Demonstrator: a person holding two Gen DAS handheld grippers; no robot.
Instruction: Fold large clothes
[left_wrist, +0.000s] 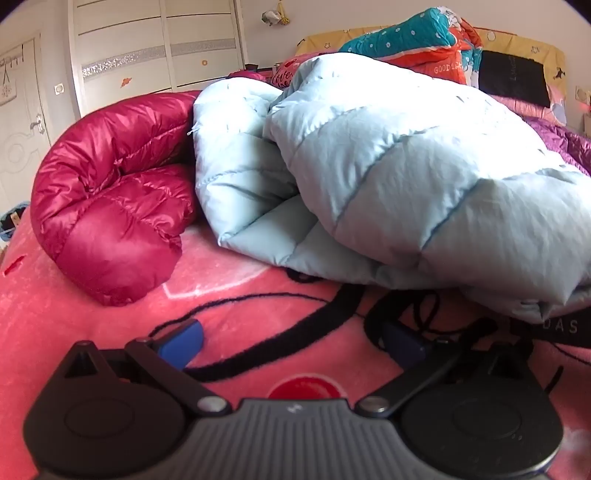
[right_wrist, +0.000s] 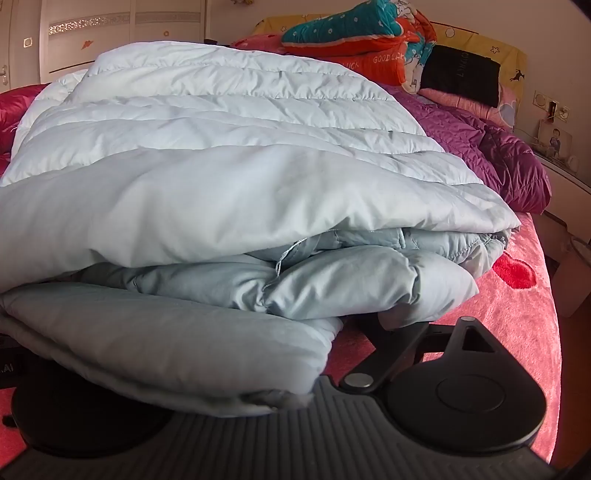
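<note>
Left wrist view shows the left tool spread wide with nothing in it, the pale blue coat already folded into a thick pile on the bed, the red coat still rumpled beside it, and the right tool hidden under blue cloth, so I cannot tell its grip.

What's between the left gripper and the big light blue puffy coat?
In the left wrist view, only bare pink blanket with black drawn lines lies between the left gripper and the light blue coat.
</note>
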